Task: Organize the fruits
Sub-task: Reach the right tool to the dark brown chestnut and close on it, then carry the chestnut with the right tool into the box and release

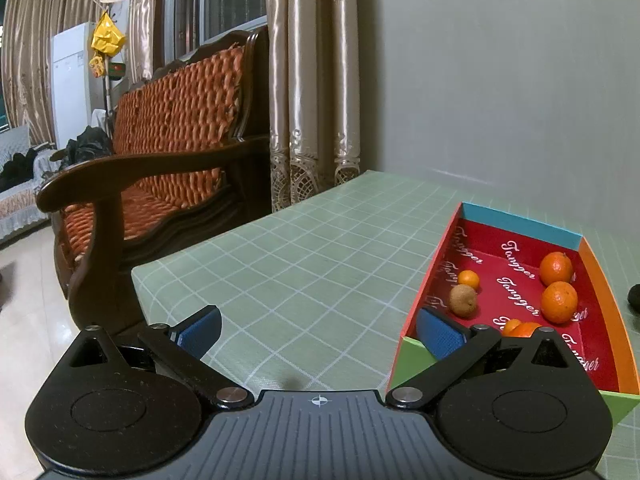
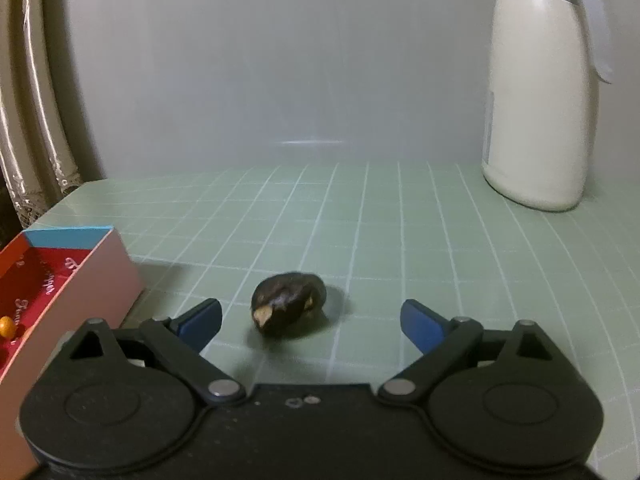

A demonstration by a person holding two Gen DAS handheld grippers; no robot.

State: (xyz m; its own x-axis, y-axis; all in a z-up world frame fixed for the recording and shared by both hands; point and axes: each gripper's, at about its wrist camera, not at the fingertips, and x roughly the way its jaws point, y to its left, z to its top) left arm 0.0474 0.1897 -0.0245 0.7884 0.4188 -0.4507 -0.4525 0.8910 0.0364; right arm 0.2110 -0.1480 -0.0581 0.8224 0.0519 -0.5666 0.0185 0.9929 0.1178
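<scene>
A colourful cardboard box [image 1: 520, 222] with a red lining stands on the green checked table [image 1: 320, 248]. It holds several oranges [image 1: 559, 302], a small tangerine [image 1: 468, 279] and a brown kiwi-like fruit [image 1: 463, 300]. My left gripper [image 1: 318, 332] is open and empty, just left of the box's near corner. A dark bruised fruit [image 2: 288, 304] lies on the table to the right of the box [image 2: 80, 280]. My right gripper [image 2: 310, 322] is open, with the dark fruit just ahead between its fingers, nearer the left one, untouched.
A cream jug [image 2: 540, 96] stands at the table's back right against the grey wall. A wooden armchair [image 1: 168, 168] with orange cushions stands beyond the table's left edge, curtains [image 1: 312, 80] behind it. The dark fruit shows at the far right of the left wrist view [image 1: 633, 298].
</scene>
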